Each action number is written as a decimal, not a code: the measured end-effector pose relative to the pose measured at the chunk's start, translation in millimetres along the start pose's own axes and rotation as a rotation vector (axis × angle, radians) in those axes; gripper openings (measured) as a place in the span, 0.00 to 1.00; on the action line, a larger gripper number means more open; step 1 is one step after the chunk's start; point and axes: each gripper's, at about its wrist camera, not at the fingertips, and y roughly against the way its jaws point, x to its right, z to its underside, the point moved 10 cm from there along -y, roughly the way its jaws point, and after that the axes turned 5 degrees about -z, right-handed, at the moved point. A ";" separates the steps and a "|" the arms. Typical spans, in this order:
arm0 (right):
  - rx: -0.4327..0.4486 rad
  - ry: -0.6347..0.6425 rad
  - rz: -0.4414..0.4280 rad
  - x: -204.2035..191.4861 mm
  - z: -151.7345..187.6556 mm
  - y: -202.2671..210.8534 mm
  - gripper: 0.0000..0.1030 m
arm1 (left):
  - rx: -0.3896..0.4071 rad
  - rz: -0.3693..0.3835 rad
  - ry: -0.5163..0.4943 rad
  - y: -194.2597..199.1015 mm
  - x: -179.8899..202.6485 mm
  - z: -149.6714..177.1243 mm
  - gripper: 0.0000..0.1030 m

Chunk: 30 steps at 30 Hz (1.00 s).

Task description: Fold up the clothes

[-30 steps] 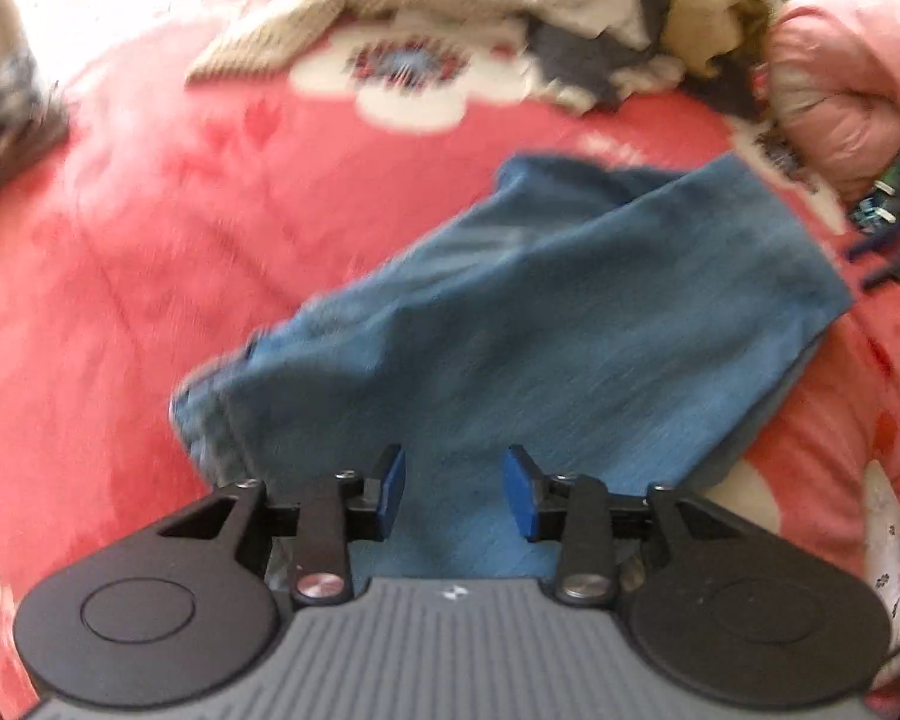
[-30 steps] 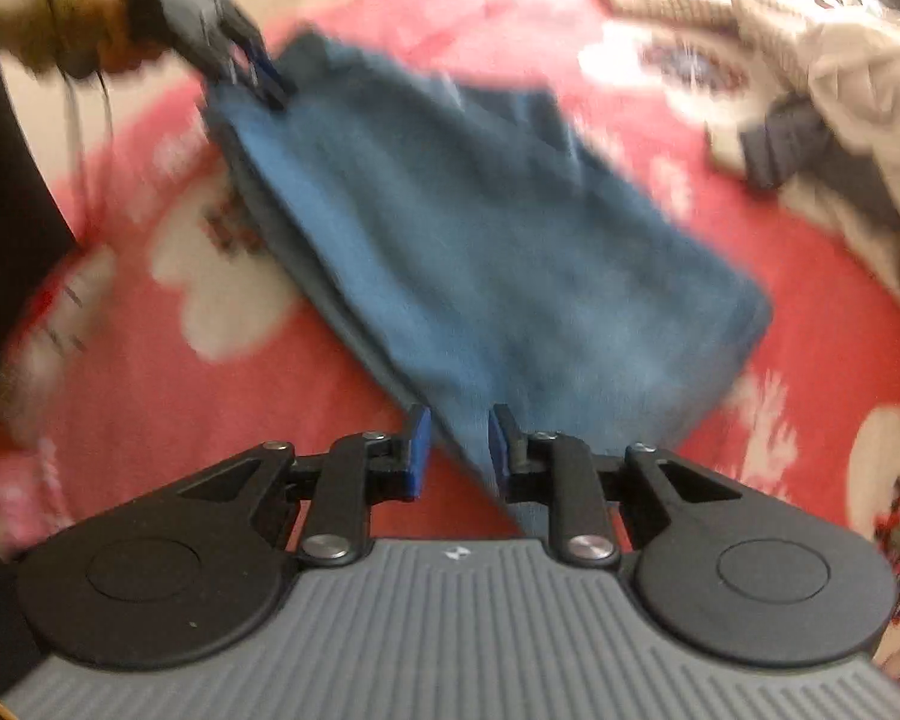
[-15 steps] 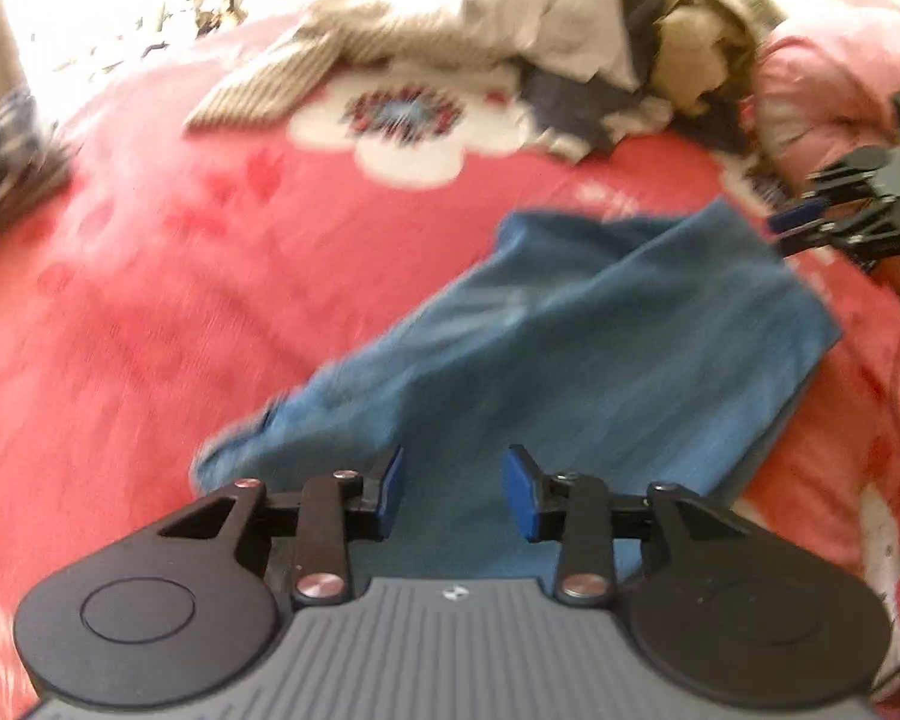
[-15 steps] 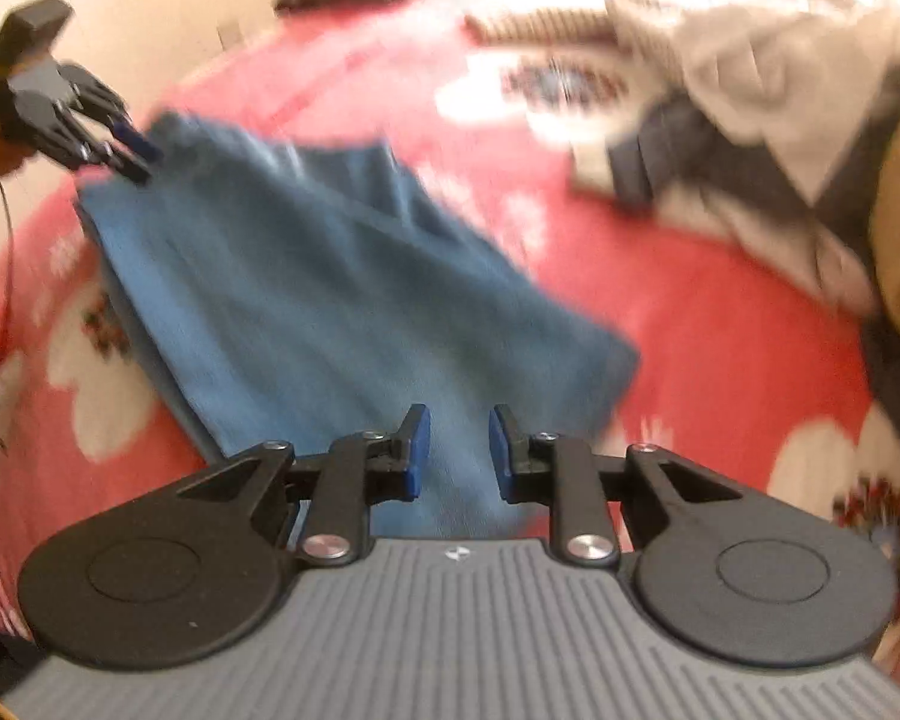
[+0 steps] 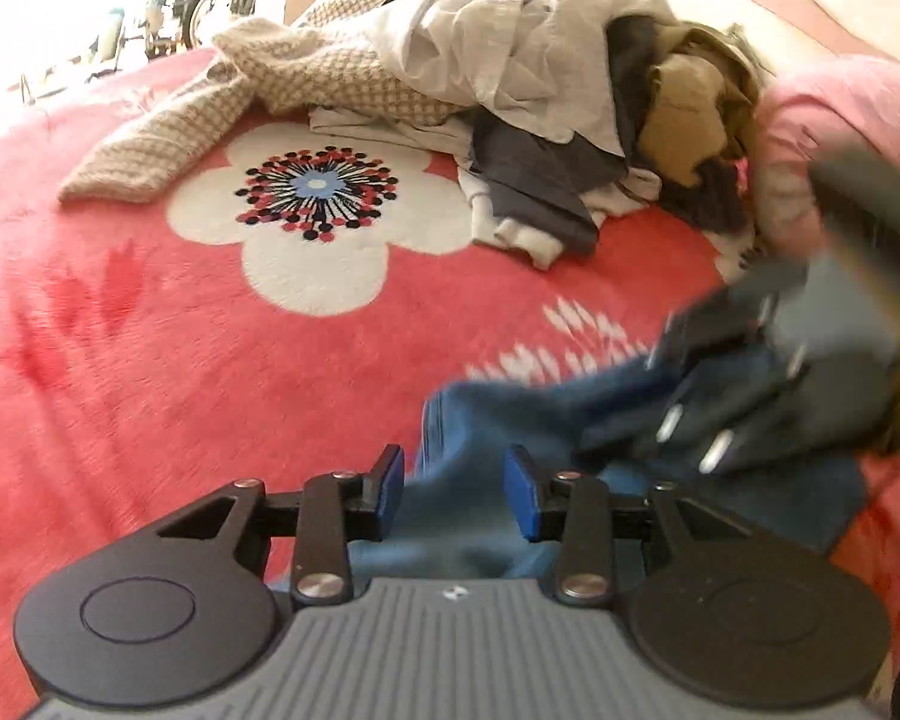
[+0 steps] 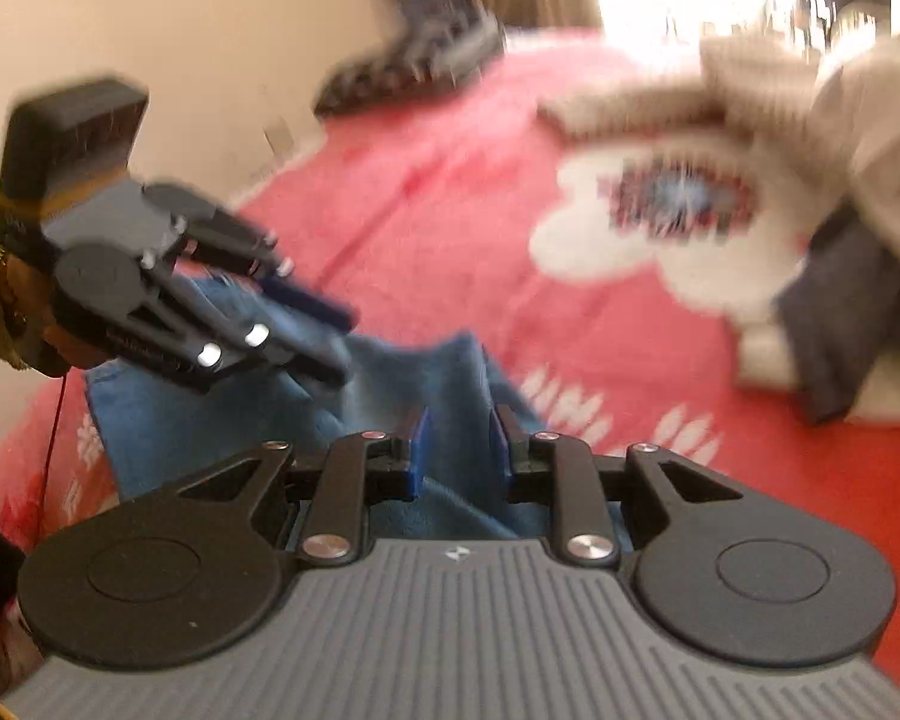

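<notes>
Left wrist view: the left gripper (image 5: 453, 489) hangs low over the bed (image 5: 168, 348), blue-padded fingers (image 5: 390, 480) spread with nothing between them. Beneath and ahead lies the blue garment (image 5: 480, 420) — denim-like, bunched at about 3 o'clock of the frame, its near edge stacked in layers, which suggests a fold already in it. The right gripper (image 5: 690, 396) sits blurred over the cloth at 3 o'clock, probably there to press or catch an edge. At 12 o'clock a pile of clothes (image 5: 510, 78) sprawls across the bed, a checked knit reaching towards 10.

Right wrist view: the right gripper (image 6: 457, 444) has its fingers parted, garment (image 6: 210, 420) below them but nothing pinched that I can see. The left gripper (image 6: 306, 330) shows at 9 o'clock, tips angled down at the cloth's far edge — likely working a corner. The pile (image 6: 840, 138) smears past at 2 o'clock.

Writing? Only a small pale emblem on each gripper body, unreadable. No labels legible on the clothes.
</notes>
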 end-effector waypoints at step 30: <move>0.191 -0.103 0.098 25.5 -1.1 55.4 0.21 | 0.089 -0.059 -0.134 -6.3 9.7 -15.3 0.40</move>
